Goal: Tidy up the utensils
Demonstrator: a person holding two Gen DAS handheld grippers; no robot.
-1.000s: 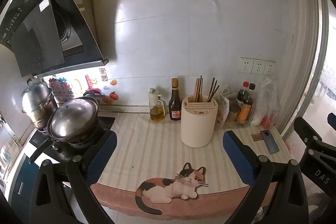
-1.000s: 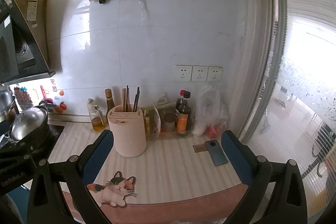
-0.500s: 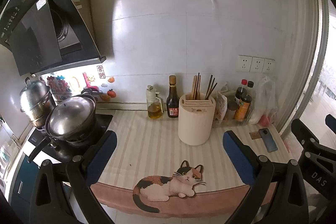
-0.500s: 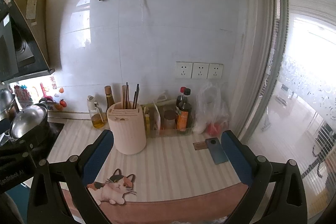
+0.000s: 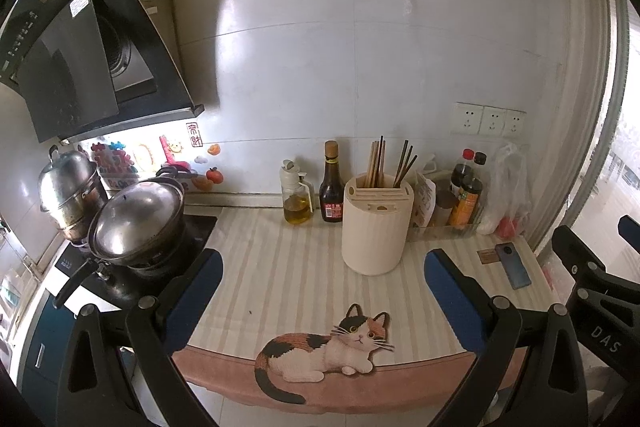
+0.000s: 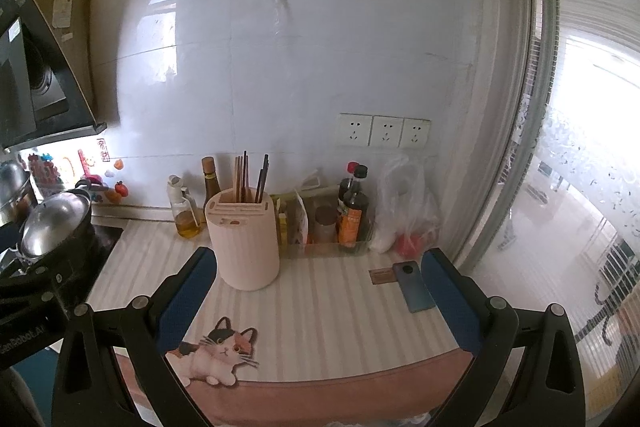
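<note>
A cream utensil holder stands upright near the back of the striped counter mat. Several chopsticks stick up out of its top. My left gripper is open and empty, held back from the counter's front edge, facing the holder. My right gripper is also open with nothing between its blue pads, with the holder ahead and to its left. Part of the right gripper's black frame shows at the edge of the left wrist view.
An oil bottle and a dark sauce bottle stand left of the holder; a tray of condiment bottles and a plastic bag stand to its right. A phone lies flat. Pots sit on the stove at left.
Both grippers have drifted slightly, so the holder sits a little lower and more central in the views. Nothing on the counter has moved, and both grippers stay open.
</note>
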